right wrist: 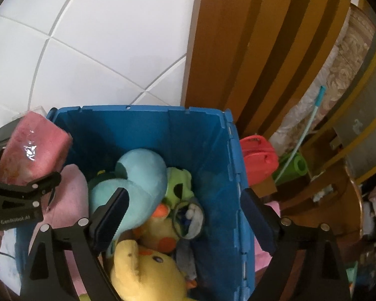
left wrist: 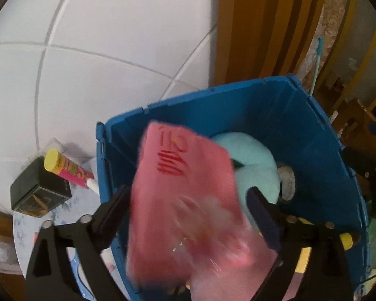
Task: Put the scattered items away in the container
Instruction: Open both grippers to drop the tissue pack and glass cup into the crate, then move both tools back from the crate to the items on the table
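Observation:
The blue plastic bin [left wrist: 300,125] stands on a floral cloth, and both grippers hover over it. A pink wrapped packet [left wrist: 185,188], blurred, hangs tilted between the jaws of my left gripper [left wrist: 188,208]. The jaws stand wide and the pads do not press on the packet. From the right wrist view the same packet [right wrist: 35,150] sits over the bin's left rim [right wrist: 62,115]. My right gripper [right wrist: 185,213] is open above the bin with nothing between its fingers. Inside lie a light blue plush [right wrist: 140,170], a yellow plush [right wrist: 143,271], a green plush [right wrist: 178,183] and a pink plush [right wrist: 67,195].
A black box [left wrist: 37,190] and a pink tube with a yellow cap [left wrist: 67,168] lie on the cloth left of the bin. Red sandals [right wrist: 258,158] and a green roll [right wrist: 295,165] sit to its right. Wooden furniture [right wrist: 238,50] stands behind; white floor tiles [left wrist: 100,37] spread left.

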{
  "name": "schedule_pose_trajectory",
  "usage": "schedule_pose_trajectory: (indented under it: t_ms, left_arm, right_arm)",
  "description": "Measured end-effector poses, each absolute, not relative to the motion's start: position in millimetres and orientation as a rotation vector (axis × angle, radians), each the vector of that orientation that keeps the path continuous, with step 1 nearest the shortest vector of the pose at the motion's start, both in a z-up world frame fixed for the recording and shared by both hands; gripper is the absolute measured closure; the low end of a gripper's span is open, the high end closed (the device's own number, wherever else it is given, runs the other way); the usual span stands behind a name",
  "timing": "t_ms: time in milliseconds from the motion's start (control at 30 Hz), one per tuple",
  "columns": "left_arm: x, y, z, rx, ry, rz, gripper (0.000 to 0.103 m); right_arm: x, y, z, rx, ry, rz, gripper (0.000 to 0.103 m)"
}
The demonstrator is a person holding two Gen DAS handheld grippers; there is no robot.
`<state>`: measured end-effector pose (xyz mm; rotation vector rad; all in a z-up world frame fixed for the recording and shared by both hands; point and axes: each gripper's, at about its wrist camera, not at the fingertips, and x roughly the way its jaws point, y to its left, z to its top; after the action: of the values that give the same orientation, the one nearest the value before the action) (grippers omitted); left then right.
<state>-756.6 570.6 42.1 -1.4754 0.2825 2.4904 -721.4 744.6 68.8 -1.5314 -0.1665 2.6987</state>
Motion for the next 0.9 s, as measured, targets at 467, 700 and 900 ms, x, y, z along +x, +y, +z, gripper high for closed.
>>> schedule_pose_trajectory:
  t_ms: [467,700,900]
  left_arm:
    - [-720,565,64,-1.413,0.359,2.520,0.000]
    - [-683,528,94,-1.332,0.327,2.576,0.000]
    - [-641,462,116,-1.290,0.269,2.625,0.000]
  right_arm:
    - [-695,743,83,-1.506,-0.163,2.721,0.008]
    - [-666,712,106,-1.464,-0.203,2.760,0.006]
    - [-629,663,138,-1.394,-0.235,2.800,0.002]
